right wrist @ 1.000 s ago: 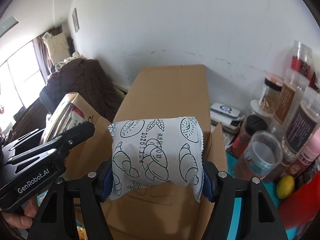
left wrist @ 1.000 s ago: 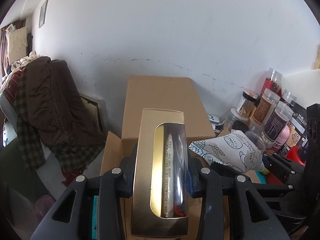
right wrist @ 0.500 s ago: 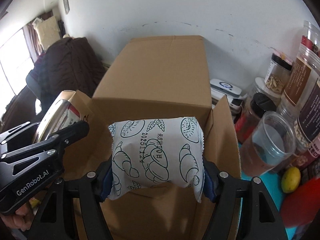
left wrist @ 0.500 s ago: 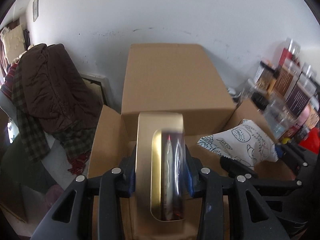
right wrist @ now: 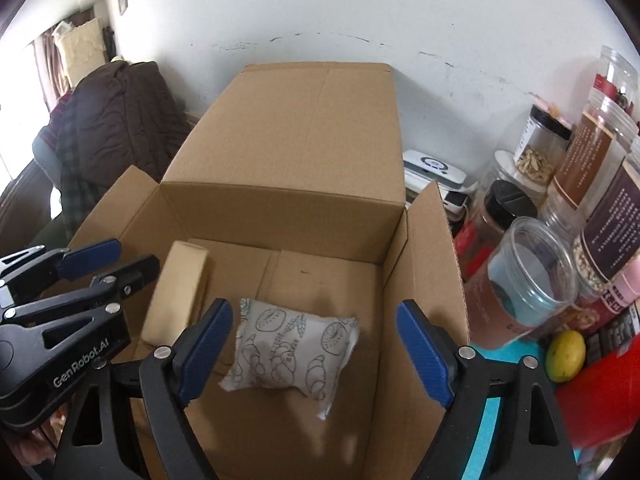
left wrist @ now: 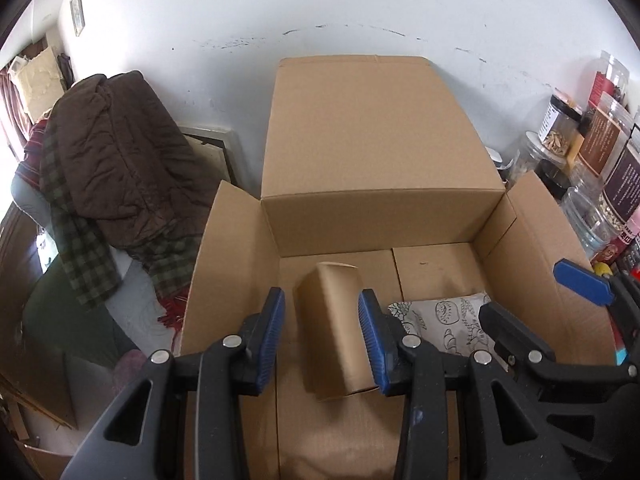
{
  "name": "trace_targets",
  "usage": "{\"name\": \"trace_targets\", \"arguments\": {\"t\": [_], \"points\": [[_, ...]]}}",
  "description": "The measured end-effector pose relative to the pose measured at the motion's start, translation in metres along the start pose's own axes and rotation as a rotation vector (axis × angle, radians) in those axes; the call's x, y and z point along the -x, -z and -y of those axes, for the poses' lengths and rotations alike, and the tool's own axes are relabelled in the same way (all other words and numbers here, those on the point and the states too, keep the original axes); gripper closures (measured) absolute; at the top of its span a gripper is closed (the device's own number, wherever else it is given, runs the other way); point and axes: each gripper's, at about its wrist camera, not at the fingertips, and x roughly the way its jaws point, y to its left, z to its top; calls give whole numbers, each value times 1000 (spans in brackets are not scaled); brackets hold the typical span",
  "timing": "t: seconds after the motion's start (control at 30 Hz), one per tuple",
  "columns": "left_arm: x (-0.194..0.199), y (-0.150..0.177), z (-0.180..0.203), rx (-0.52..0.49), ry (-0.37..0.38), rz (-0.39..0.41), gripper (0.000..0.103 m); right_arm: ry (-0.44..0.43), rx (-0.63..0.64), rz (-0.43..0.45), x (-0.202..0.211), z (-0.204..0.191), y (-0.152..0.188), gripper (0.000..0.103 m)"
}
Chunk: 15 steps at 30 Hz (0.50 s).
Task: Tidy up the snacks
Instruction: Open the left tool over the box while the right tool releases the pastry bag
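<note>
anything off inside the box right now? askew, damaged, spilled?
Nothing damaged or spilled. Inside the cardboard box, the tan carton and the croissant-print packet both sit at a slant and look motion-blurred, so they may not have settled. The left hand-held gripper and right hand-held gripper are open over them.

Scuffed white wall (left wrist: 360, 8), draped chair (left wrist: 108, 184)

Both grippers have let go: the left gripper (left wrist: 322, 336) now gapes around the gold box (left wrist: 334, 328) down inside the carton (left wrist: 532, 240), and the right gripper (right wrist: 316, 344) has spread wide, its bread pack (right wrist: 292, 352) dropped onto the carton floor.
</note>
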Motion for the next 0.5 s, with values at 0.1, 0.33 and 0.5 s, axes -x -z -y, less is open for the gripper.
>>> {"name": "trace_targets", "arguments": {"t": [0.1, 0.33, 0.5], "points": [[9, -2, 0, 3, 1, 8, 65, 1, -7, 6, 4, 2, -1, 18], [52, -4, 3, -19, -15, 84, 65, -6, -9, 65, 40, 1, -4, 18], [92, -3, -1, -4, -1, 145, 65, -18, -5, 120, 74, -2, -7, 18]]}}
